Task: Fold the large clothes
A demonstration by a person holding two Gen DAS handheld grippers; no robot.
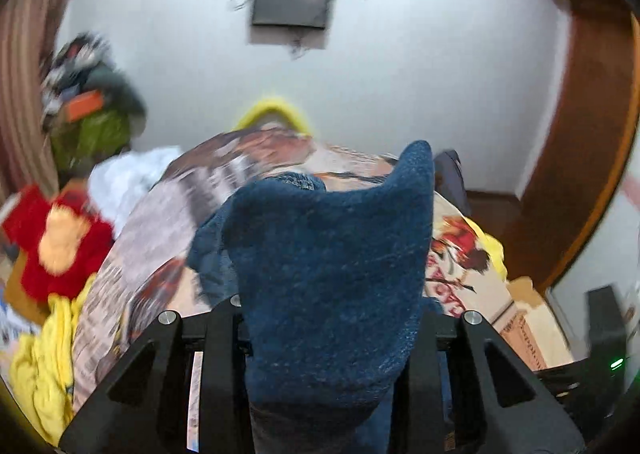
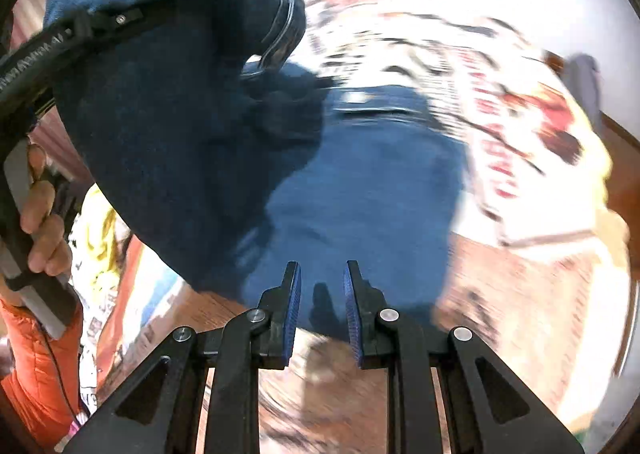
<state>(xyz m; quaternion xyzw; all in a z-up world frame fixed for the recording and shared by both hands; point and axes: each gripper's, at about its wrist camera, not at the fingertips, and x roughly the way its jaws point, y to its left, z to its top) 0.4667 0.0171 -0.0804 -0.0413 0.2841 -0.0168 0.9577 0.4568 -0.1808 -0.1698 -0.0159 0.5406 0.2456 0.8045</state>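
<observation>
Left gripper (image 1: 320,334), lower centre of its view: jaws pinch the blue garment (image 1: 332,254), draped upward over the patterned bedspread (image 1: 160,222). Right gripper (image 2: 320,306), lower centre: pads apart, nothing between them, garment beyond.

My view: dark blue fuzzy garment (image 1: 332,254), printed red-and-grey bedspread (image 1: 168,222), red plush toy (image 1: 56,238) at nine o'clock, yellow cloth (image 1: 44,366) at eight, blue gripper pads (image 2: 294,310).

Right hand-held gripper (image 2: 320,308): black linkage arms, silver pivot screws, blue ridged pads; orange sleeve (image 2: 32,366).
</observation>
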